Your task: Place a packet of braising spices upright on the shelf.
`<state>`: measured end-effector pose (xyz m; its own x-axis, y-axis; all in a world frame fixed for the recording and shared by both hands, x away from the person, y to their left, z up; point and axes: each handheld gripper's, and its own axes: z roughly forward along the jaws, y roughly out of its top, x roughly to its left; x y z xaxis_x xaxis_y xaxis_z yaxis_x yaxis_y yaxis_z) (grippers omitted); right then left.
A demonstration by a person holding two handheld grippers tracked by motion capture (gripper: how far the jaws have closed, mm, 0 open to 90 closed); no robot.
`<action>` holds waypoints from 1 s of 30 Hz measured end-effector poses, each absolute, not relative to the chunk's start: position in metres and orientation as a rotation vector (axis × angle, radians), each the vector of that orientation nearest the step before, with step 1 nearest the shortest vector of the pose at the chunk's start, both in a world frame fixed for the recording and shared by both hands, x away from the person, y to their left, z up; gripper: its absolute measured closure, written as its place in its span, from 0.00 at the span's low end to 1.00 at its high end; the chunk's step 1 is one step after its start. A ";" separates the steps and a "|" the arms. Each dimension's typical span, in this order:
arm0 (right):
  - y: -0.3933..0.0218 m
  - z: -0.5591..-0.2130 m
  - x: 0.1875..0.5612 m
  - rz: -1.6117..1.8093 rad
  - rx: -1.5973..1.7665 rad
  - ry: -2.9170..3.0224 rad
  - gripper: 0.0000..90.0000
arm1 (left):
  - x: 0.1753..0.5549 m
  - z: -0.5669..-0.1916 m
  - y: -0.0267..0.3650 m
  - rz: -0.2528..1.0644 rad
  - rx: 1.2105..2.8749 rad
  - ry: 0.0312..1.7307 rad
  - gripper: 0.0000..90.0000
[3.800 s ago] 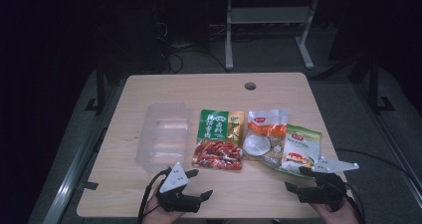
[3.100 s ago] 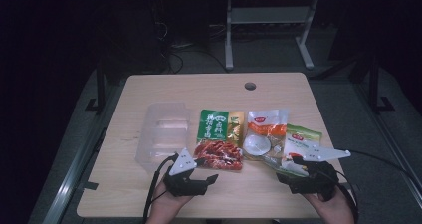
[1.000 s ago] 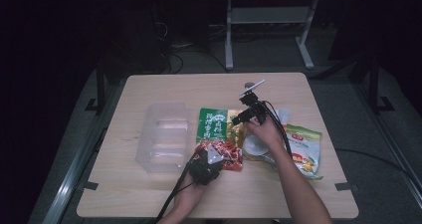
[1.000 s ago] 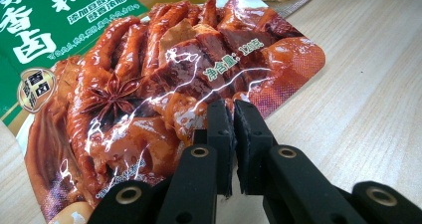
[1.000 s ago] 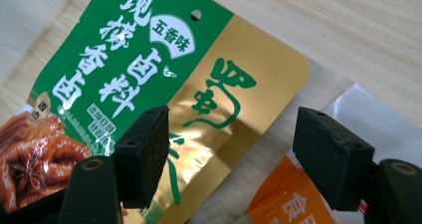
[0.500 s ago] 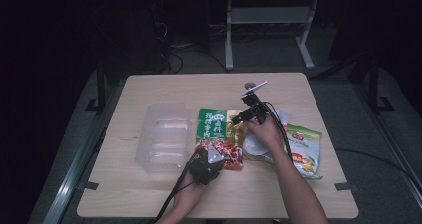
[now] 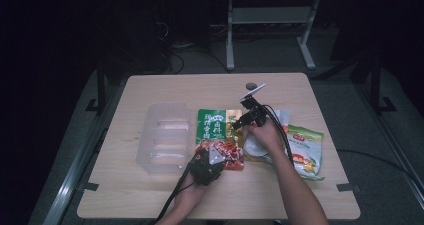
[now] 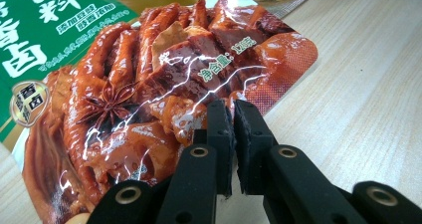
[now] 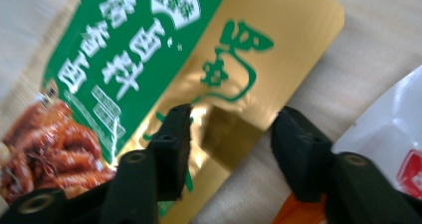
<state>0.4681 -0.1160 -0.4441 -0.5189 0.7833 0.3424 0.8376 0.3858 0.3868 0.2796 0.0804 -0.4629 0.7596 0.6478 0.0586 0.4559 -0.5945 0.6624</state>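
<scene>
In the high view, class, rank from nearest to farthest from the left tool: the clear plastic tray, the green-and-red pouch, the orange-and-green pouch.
1. Green-and-red pouch: at the left tool.
2. Clear plastic tray: to its left.
3. Orange-and-green pouch: far right.

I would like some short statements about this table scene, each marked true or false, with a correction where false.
1. The left gripper is shut on the edge of the green and red food pouch. True.
2. The right gripper is fully shut. False: its jaws, which have just been closing, stand apart over the pouch's gold corner.
3. A clear plastic container sits left of the pouch. True.
4. The pouch lies inside the container. False: it lies on the wooden table.
</scene>
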 end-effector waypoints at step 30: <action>-0.129 -0.394 0.427 -1.063 -1.293 -2.547 1.00 | 0.283 -0.438 0.089 0.317 2.159 0.866 0.55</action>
